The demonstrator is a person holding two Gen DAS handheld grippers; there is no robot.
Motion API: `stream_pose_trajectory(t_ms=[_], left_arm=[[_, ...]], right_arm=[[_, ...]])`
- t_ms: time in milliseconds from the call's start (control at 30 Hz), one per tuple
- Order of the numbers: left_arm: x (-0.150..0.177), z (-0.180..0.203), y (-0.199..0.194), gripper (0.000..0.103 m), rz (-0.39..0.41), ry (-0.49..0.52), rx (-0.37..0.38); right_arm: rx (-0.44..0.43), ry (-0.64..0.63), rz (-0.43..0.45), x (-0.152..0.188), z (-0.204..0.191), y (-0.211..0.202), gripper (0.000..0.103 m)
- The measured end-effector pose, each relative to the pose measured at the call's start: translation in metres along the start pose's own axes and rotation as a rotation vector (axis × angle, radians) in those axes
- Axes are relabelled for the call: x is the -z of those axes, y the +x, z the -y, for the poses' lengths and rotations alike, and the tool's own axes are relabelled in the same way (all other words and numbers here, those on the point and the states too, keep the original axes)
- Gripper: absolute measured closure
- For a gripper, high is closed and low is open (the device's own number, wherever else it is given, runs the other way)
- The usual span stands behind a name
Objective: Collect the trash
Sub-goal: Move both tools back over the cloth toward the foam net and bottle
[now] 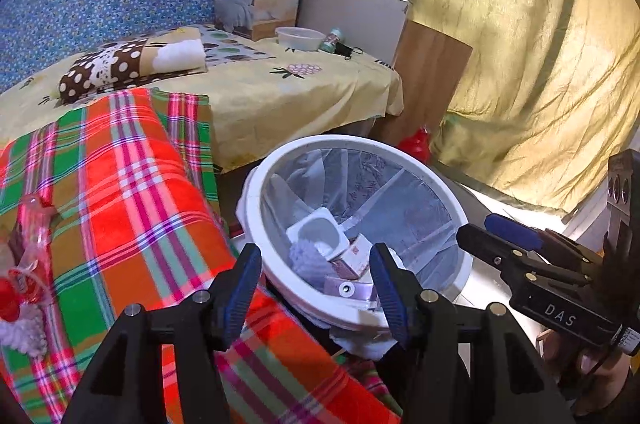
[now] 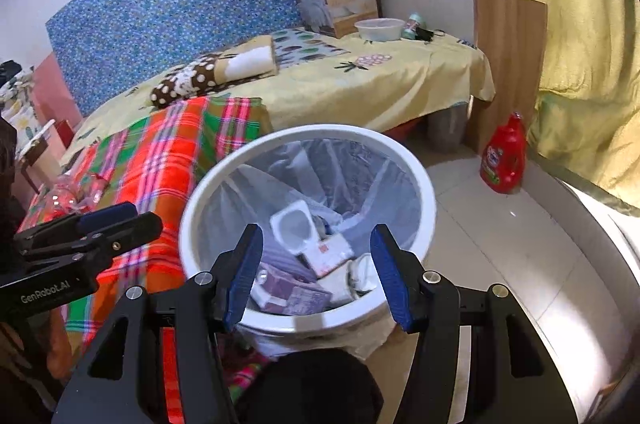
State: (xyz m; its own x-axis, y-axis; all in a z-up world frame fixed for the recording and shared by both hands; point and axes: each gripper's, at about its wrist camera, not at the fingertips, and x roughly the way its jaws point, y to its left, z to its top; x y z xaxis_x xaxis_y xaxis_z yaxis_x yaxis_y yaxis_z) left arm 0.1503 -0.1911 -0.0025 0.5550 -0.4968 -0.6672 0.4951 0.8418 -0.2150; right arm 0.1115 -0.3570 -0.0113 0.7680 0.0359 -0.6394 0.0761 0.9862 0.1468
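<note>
A bed under a pale yellow printed sheet (image 1: 256, 91) fills the upper middle of both views, with an orange, green and pink plaid blanket (image 1: 132, 183) draped over its near corner at the left.

Just beside the blanket, at centre frame, stands the round white plastic bin lined with a translucent bag (image 2: 424, 183). It already holds trash: a white square plastic cup (image 1: 320, 232), small cartons and paper.

Trash not yet collected lies at the far left edge of the left wrist view: a crumpled clear wrapper with red print (image 1: 28, 256) on the blanket. It may be the same clear heap at the left of the right wrist view, though that is too blurred to confirm.

The left gripper (image 1: 314, 290) hangs over the bin's near rim, its blue pads spread apart with nothing between them. The right gripper (image 2: 316, 274) is likewise released and empty above the bin.

The wrapper lies well to the left of the left jaws, so the left hand looks nearer. Its long axis seems to run up and down the frame.
</note>
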Motion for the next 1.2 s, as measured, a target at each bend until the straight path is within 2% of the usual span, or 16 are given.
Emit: stream_pose_trajectory(t_ms=[767,1200], left_arm=[[0.040,-0.057,-0.093,0.047,0.103,-0.125,-0.216],[0.062,-0.084,-0.120,0.047,0.120,-0.181,-0.306]], right_arm=[[-0.199,-0.126,0.019,0.009,-0.077,-0.013,0.045],[-0.276,-0.178,-0.035,0.016,-0.108,-0.009,0.045]])
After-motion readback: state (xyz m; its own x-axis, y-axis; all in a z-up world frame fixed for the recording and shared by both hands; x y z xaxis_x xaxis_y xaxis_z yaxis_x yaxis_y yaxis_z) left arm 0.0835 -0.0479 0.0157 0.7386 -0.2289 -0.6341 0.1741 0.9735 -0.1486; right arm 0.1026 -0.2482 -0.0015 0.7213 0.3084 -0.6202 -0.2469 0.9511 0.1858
